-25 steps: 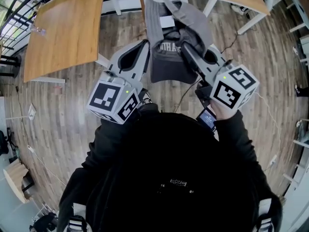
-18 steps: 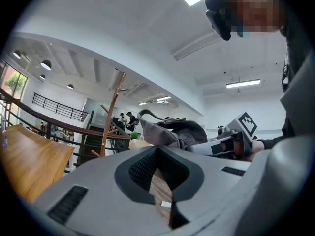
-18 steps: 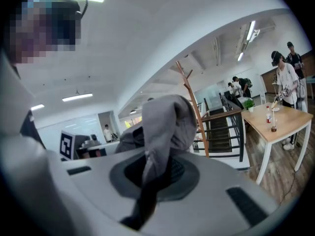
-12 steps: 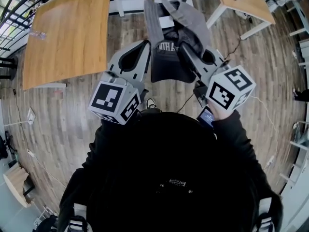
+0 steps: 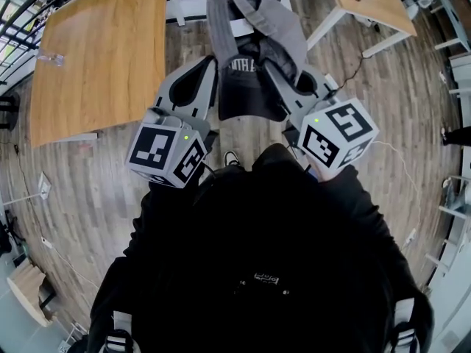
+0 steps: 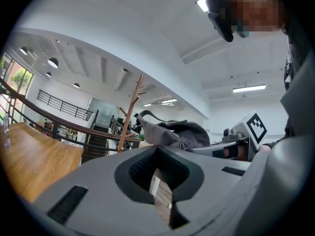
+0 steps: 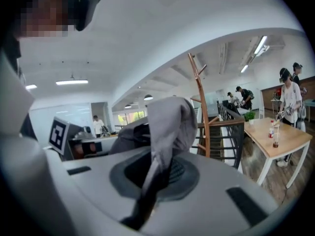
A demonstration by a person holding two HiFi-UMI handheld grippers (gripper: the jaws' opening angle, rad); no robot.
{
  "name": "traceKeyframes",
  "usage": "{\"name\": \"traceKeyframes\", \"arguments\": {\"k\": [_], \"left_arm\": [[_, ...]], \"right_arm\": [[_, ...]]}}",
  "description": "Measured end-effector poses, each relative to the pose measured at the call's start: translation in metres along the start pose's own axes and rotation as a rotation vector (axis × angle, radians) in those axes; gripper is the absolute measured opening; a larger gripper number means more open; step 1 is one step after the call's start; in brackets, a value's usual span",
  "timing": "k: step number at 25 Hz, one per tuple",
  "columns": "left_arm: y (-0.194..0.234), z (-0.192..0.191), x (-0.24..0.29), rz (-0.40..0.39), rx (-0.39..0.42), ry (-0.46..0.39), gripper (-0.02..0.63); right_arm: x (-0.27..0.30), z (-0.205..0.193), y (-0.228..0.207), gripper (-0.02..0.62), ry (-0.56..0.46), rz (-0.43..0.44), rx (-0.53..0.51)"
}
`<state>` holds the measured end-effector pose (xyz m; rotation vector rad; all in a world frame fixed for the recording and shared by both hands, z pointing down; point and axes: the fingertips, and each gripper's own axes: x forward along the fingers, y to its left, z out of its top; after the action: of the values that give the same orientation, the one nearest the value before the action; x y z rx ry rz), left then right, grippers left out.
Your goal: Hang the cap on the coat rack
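A light wooden surface (image 5: 96,50) lay at the left. Your left hand-held gripper (image 5: 211,65) had its jaws drawn together on nothing, just beside the grey fabric cap (image 5: 254,57). The cap hung in the air, its cloth pinched tight in your right hand-held gripper (image 5: 271,72). A slim wooden coat rack (image 7: 202,107) stood beyond it.

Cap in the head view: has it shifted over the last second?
Yes. The cap has moved left in the view, closing much of the floor gap between it and the big wooden table on the left.
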<state>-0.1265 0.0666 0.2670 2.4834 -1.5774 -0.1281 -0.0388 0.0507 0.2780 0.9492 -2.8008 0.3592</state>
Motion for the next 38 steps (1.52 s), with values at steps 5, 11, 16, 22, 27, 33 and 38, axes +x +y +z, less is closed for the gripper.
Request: {"name": "traceKeyframes", "arguments": {"k": [5,11,16,22,27,33,38], "left_arm": [[-0.004,0.003,0.001,0.009,0.002,-0.02,0.005],[-0.001,0.0,0.006,0.021,0.023,-0.007,0.005],[0.003,0.003,0.027,0.011,0.041,0.008,0.005],[0.003,0.009,0.076,0.003,0.056,0.005,0.005],[0.003,0.016,0.12,-0.006,0.069,-0.001,0.005],[-0.003,0.031,0.176,-0.008,0.09,-0.004,0.005],[-0.005,0.035,0.217,-0.001,0.104,-0.001,0.005]], "right_arm": [[-0.003,0.004,0.0,0.011,0.004,0.016,-0.022],[0.002,0.003,-0.003,0.011,0.013,0.083,-0.059],[0.013,0.012,-0.022,0.011,0.024,0.141,-0.064],[0.021,0.026,-0.066,0.011,0.013,0.176,-0.058],[0.032,0.036,-0.107,0.011,-0.004,0.2,-0.027],[0.037,0.061,-0.163,0.011,-0.028,0.221,-0.01],[0.045,0.071,-0.2,0.011,-0.04,0.249,-0.013]]}}
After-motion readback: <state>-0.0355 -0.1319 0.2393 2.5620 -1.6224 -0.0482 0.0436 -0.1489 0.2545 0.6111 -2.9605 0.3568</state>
